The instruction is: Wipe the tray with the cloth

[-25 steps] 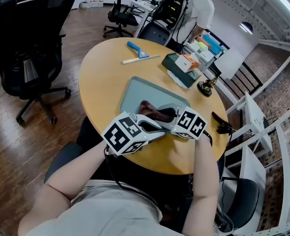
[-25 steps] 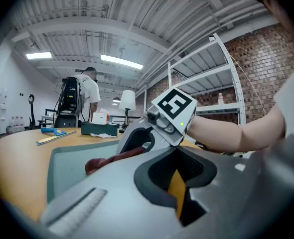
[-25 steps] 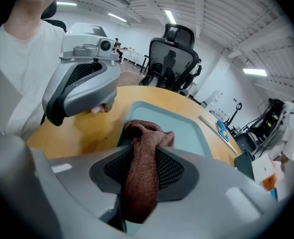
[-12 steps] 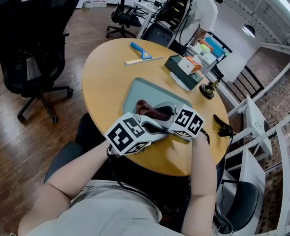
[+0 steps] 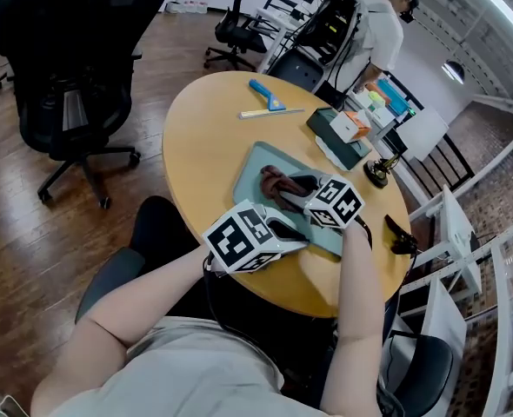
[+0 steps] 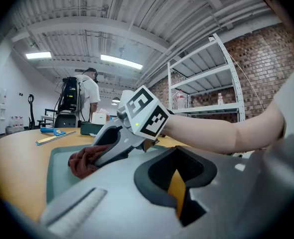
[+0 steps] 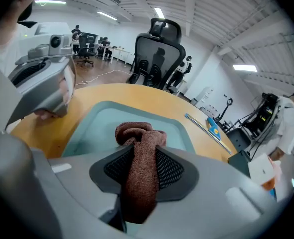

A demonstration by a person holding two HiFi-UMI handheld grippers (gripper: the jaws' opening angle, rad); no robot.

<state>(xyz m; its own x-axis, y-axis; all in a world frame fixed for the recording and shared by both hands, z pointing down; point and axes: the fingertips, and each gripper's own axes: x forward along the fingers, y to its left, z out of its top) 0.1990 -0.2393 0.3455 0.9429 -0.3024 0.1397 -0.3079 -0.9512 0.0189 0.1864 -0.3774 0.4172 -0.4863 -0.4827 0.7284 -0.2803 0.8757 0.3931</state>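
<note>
A teal tray [image 5: 255,163] lies on the round wooden table [image 5: 204,137] in the head view. A crumpled brown cloth [image 5: 276,185] rests on the tray's middle. My right gripper [image 5: 296,192] is shut on the cloth. In the right gripper view the cloth [image 7: 139,158] runs up between the pads of that gripper [image 7: 142,176] and bunches on the tray [image 7: 102,118]. My left gripper [image 5: 296,233] lies low at the tray's near edge. Its jaws [image 6: 176,185] look shut, with only a thin slit and nothing between them. The cloth [image 6: 84,162] and tray [image 6: 57,171] show to its left.
A blue squeegee [image 5: 265,94] and a pale strip [image 5: 272,112] lie at the table's far side. A dark green box with small cartons [image 5: 343,137] and a small ornament [image 5: 380,174] stand at the right. A black office chair [image 5: 74,59] stands left; a person [image 5: 374,24] is behind.
My right gripper has slid the cloth a little across the tray toward its left side. The left gripper has stayed at the tray's near edge. The head camera has shifted.
</note>
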